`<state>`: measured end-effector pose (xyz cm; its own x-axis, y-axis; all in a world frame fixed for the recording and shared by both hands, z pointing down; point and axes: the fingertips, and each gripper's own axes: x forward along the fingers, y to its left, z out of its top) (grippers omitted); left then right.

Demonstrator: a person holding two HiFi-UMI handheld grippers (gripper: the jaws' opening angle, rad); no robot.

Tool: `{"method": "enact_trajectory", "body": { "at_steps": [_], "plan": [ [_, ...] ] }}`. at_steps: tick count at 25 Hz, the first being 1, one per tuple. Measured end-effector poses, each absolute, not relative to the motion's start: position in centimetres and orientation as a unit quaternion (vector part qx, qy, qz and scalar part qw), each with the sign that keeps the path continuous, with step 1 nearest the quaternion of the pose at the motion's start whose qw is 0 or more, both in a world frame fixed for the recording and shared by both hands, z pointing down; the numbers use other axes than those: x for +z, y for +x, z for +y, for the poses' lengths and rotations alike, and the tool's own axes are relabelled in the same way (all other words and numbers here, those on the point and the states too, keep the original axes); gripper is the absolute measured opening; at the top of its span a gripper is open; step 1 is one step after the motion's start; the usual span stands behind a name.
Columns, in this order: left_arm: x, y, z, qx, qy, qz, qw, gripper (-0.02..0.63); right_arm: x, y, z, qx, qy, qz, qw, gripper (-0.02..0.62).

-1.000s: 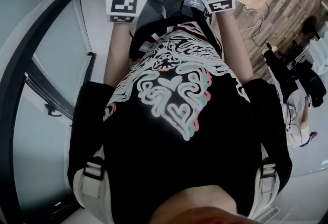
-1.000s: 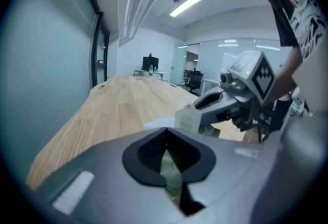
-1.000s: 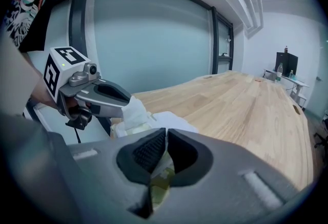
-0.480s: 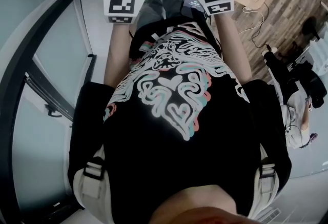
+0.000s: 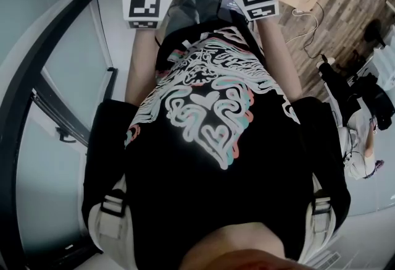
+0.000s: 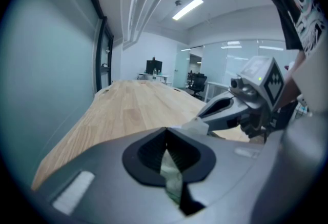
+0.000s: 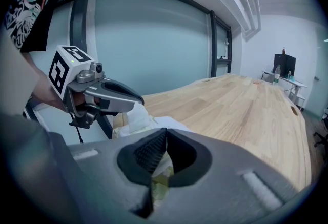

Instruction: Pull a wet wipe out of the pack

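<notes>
Since the earlier frame my right claw (image 7: 164,134) has just closed, pinching the white wet wipe (image 6: 195,125). It is the nearer claw. The pack (image 7: 163,122) lies on the desk (image 7: 246,110), and my left claw (image 6: 165,135) grips its left side.

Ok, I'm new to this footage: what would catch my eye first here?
A bold swirling print on the black T-shirt fills the head view. The left hand-held gripper and right hand-held gripper meet, both shut, on white wipe material at a long wooden table's near end.
</notes>
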<state>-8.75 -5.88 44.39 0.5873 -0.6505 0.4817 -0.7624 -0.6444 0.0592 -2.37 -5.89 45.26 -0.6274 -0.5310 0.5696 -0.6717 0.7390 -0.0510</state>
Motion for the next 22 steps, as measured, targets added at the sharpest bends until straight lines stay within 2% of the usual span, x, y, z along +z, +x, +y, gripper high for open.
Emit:
{"method": "enact_trajectory", "body": {
  "at_steps": [22],
  "plan": [
    [42.5, -8.0, -6.7, 0.205, 0.887, -0.398, 0.109, -0.012, 44.5, -1.7, -5.8, 0.126, 0.346, -0.889, 0.271, 0.002]
  ]
}}
